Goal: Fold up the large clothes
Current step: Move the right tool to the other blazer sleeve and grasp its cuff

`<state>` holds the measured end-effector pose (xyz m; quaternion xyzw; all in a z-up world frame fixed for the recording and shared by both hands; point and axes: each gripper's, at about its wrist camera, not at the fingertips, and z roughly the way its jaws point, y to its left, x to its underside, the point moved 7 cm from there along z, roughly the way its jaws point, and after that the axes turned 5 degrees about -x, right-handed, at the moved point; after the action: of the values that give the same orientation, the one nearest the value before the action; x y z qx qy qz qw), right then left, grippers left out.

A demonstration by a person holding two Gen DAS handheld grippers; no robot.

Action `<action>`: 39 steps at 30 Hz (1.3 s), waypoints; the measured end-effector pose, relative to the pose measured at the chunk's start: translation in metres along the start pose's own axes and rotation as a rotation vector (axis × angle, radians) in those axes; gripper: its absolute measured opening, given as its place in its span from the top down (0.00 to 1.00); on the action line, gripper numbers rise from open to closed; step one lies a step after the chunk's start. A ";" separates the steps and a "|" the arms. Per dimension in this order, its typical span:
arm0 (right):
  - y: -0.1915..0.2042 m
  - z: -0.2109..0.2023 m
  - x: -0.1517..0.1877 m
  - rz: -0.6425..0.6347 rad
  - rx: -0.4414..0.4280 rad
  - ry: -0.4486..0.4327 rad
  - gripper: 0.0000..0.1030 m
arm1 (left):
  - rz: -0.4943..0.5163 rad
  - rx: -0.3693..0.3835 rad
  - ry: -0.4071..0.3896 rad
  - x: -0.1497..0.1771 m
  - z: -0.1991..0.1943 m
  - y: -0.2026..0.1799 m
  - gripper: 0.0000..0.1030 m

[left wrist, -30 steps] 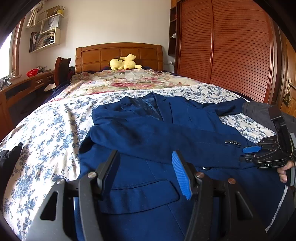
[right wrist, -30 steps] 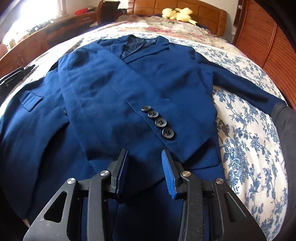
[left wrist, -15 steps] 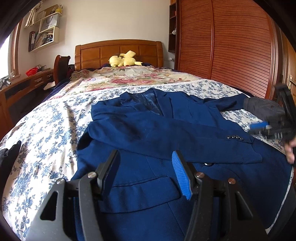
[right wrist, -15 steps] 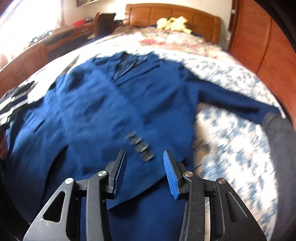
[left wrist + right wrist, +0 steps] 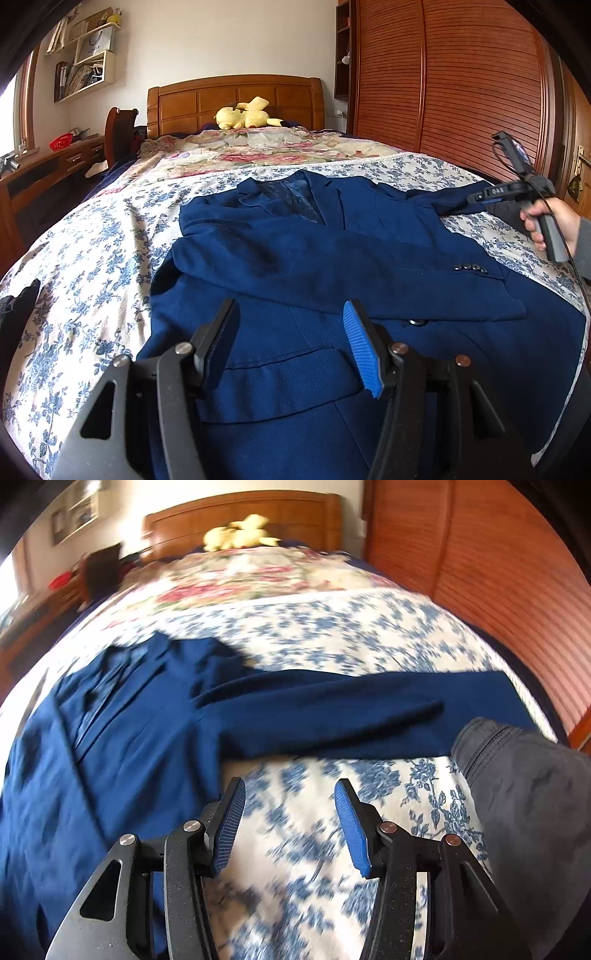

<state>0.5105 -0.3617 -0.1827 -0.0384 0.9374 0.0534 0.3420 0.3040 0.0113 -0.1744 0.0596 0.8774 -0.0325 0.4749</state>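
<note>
Item: blue jacket, laid face up across the flowered bedspread of the bed, collar toward the headboard. One sleeve lies folded across the chest, its cuff buttons showing near the far edge of the body. Other sleeve lies stretched out sideways over the bedspread, its cuff beside a grey garment. Left gripper: jaws apart, nothing between them, hovering above the lower front of the jacket near the pocket flap. Right gripper: jaws likewise apart and empty, over bare bedspread just short of the outstretched sleeve; seen from the left wrist view it is held in the hand at the right side of the bed. The right wrist view is blurred, so fine detail of the cuff cannot be made out. Step in hand, as judged: bringing the second sleeve in over the chest. Handling notes: take the sleeve near the cuff, pinching both layers of cloth and not the bedspread beneath; lift only enough to clear the body, carry it across so it lies flat over the first sleeve, and keep the shoulder seam as the hinge. The left gripper would do well to press the jacket front so the body does not drag. Other contents: yellow plush toy by the headboard; wooden wardrobe alongside.
</note>
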 end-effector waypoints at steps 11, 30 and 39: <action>-0.042 0.050 -0.010 0.238 -0.022 0.045 0.43 | 0.005 0.007 0.002 0.000 0.001 -0.003 0.44; -0.065 0.095 -0.027 0.413 -0.017 0.091 0.31 | 0.005 0.026 0.034 0.003 0.007 -0.003 0.44; -0.020 0.049 -0.082 0.204 -0.086 -0.072 0.98 | 0.018 0.029 0.044 0.006 0.010 -0.006 0.44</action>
<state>0.6064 -0.3727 -0.1684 0.0444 0.9203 0.1293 0.3666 0.3083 0.0047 -0.1846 0.0752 0.8864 -0.0398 0.4550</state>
